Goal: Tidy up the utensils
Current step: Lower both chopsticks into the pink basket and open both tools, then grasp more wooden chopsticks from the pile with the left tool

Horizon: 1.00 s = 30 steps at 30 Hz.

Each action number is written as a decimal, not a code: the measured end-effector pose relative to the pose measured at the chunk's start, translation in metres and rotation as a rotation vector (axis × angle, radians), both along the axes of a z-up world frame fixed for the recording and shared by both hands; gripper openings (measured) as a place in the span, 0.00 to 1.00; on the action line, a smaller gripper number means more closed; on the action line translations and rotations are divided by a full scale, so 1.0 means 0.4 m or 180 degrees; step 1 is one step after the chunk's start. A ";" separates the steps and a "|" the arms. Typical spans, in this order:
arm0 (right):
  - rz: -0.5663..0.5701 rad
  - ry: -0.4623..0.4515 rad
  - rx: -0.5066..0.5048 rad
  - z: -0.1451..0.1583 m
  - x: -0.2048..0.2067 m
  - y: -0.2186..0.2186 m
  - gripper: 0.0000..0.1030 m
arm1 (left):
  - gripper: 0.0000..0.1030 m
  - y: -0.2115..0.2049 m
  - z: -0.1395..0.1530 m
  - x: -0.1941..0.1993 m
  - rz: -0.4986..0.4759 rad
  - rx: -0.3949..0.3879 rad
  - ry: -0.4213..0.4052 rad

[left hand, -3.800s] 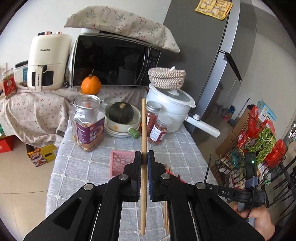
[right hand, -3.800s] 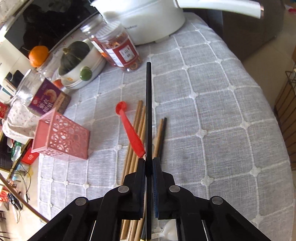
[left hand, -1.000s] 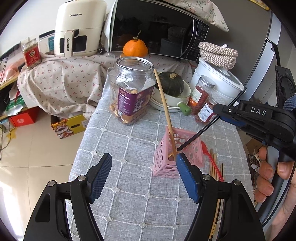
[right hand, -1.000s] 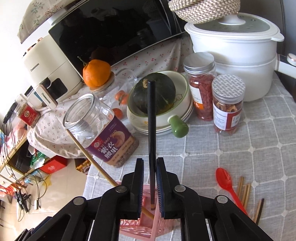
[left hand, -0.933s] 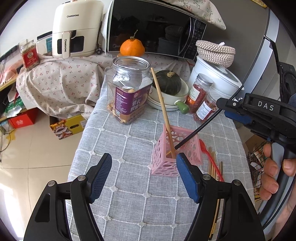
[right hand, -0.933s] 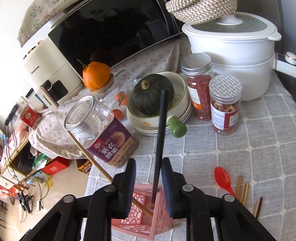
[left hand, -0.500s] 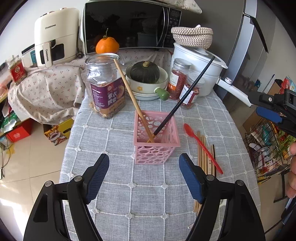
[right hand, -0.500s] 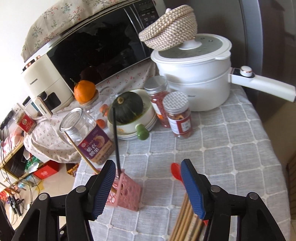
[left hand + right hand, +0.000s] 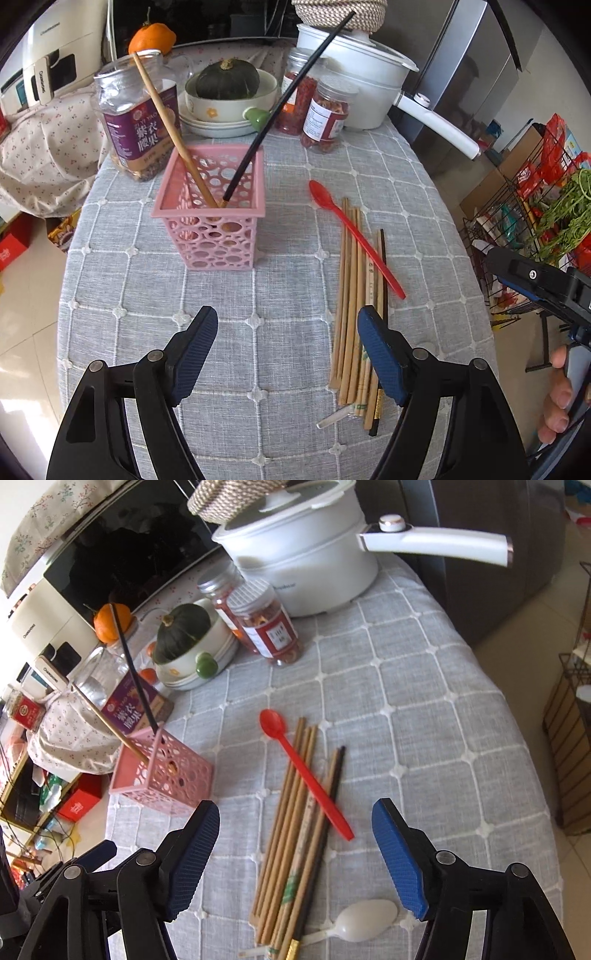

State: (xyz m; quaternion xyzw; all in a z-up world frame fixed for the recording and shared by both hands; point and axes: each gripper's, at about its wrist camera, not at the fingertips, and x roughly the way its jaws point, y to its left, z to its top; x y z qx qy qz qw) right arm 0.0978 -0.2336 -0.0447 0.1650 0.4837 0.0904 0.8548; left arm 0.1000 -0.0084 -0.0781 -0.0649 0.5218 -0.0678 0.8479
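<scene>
Pink perforated basket [image 9: 212,206] holding two chopsticks.
One wooden chopstick [image 9: 173,129], one black chopstick [image 9: 280,110]; left tongs [image 9: 286,354] wide open and empty, right tongs [image 9: 295,860] just opened, empty.

basket [image 9: 210,221]: two chopsticks inside | chopstick bundle [image 9: 354,295]: right, spoon [image 9: 354,236] across

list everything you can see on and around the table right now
basket: 1, pink, on the cloth, left of the loose pile
chopsticks in basket: 2, one wooden, one black, leaning
loose chopsticks: a bundle, mostly wooden, flat on the cloth
spoons: 2, red across the bundle, white at its near end
jars: 3, one large, two small with red contents
squash: 1, dark green, in a bowl
pot: 1, white, back
orange: 1
left gripper: open, empty
right gripper: jaws just opened, empty
</scene>
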 end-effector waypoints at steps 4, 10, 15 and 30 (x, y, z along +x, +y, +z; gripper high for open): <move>-0.0024 0.0106 -0.0047 -0.024 -0.015 -0.035 0.72 | 0.69 -0.051 -0.035 0.012 -0.0111 -0.0031 0.0086; -0.0031 0.0251 -0.0037 -0.047 -0.036 -0.094 0.72 | 0.31 -0.136 -0.069 0.084 -0.0323 -0.0119 0.0209; -0.0056 0.0266 -0.0052 -0.053 -0.038 -0.131 0.73 | 0.19 -0.171 -0.117 0.176 -0.0286 0.0014 0.0286; -0.0133 0.0396 -0.0061 -0.084 -0.019 -0.185 0.73 | 0.16 -0.219 -0.208 0.319 -0.0245 0.0289 0.0501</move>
